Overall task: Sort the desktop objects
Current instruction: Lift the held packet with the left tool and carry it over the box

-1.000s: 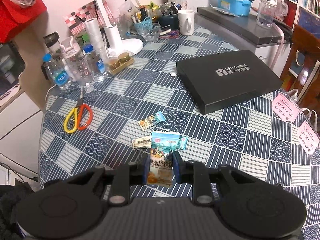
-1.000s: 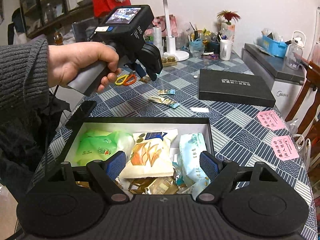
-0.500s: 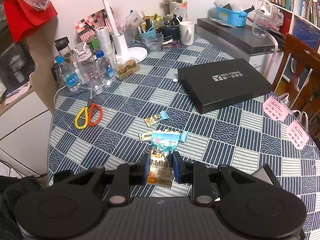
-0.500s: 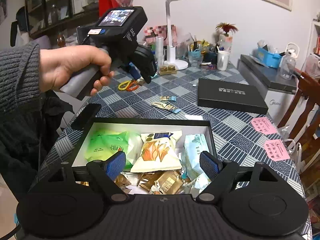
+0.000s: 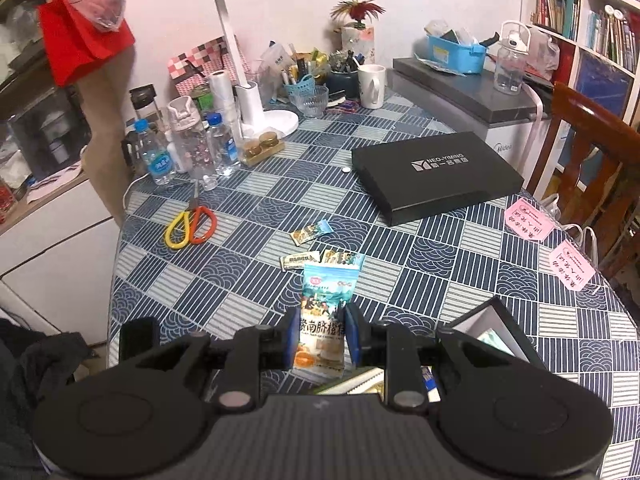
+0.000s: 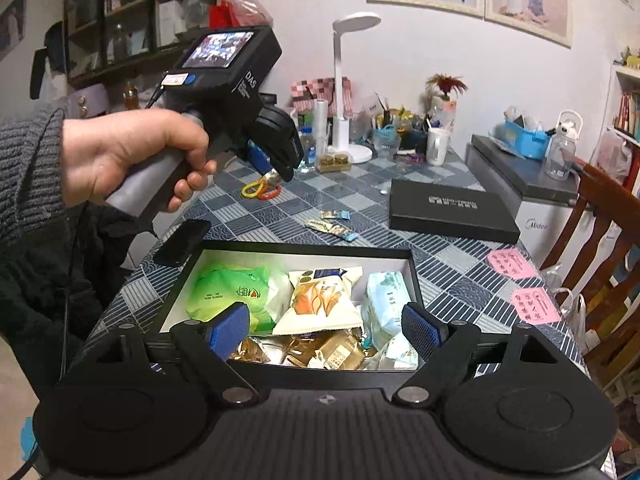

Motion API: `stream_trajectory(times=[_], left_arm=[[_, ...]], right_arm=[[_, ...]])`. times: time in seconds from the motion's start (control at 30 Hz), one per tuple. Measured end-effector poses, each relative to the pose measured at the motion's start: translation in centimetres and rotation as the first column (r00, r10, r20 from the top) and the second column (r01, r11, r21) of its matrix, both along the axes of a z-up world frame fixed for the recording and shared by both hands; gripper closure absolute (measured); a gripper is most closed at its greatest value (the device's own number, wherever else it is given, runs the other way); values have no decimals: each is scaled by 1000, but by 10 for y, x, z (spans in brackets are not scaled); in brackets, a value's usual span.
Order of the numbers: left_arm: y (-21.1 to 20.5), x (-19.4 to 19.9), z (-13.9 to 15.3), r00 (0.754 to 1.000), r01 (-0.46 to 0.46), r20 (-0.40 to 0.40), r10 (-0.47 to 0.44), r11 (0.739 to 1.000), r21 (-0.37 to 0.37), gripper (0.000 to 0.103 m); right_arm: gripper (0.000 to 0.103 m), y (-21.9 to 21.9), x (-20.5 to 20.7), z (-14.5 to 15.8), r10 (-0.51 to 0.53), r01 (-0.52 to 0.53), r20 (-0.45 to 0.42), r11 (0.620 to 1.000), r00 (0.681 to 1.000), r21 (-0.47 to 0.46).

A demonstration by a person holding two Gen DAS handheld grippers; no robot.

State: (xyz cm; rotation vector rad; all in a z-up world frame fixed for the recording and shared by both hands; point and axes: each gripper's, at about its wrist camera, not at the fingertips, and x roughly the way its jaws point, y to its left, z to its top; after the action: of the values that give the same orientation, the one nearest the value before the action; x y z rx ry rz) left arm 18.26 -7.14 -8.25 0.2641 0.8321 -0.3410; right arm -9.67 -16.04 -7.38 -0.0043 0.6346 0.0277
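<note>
Snack packet [image 5: 322, 332] pinched in left gripper [image 5: 322, 340] — right gripper [image 6: 325, 326] agape.

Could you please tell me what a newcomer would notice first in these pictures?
Probably the left gripper, its blue-padded fingers shut on a small printed snack packet above the blue patterned tablecloth. Next comes the open black box crowded with snack packs near the table's front edge, beneath the open right gripper.
</note>
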Motion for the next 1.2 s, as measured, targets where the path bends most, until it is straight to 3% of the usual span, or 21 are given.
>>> stream_trajectory(times=[0.6,1.2], left_arm=[[-9,-78,-11,993,-117,-30,116,993,-36,75],[-27,-98,-53,984,-152,-102,149,988,-20,75]], right_arm=[[18,-60,-36,13,104,-104,17,995,994,-9],[18,-87,-48,9,98,-99,18,995,995,6]])
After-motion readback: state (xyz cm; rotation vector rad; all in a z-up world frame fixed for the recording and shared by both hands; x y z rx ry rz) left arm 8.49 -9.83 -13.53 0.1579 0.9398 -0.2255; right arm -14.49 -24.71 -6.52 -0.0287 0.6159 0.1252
